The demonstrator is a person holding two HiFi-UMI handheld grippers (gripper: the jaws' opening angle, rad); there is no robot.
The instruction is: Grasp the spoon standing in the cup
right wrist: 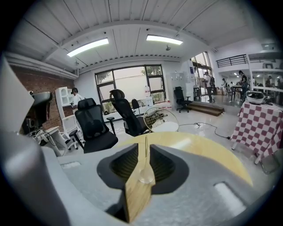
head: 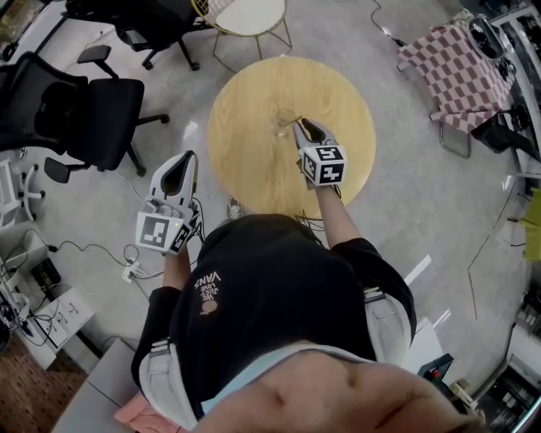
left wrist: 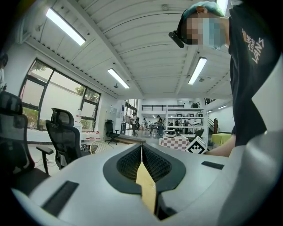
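A small clear cup (head: 285, 121) stands near the middle of the round wooden table (head: 254, 165). In the right gripper view the cup (right wrist: 146, 175) shows through the jaw gap, and the thin spoon handle (right wrist: 146, 152) rises upright from it. My right gripper (head: 300, 127) hovers over the table just right of the cup. It (right wrist: 142, 148) is open by a narrow gap that lines up with the spoon, and I cannot tell whether the pads touch the handle. My left gripper (head: 186, 161) hangs over the floor left of the table. It (left wrist: 142, 148) is shut on nothing.
Black office chairs (head: 84, 110) stand to the left. A white round wire-legged stool (head: 249, 17) sits beyond the table, and a checkered-cloth table (head: 461, 63) at the far right. Cables (head: 93, 249) trail on the floor by my left side.
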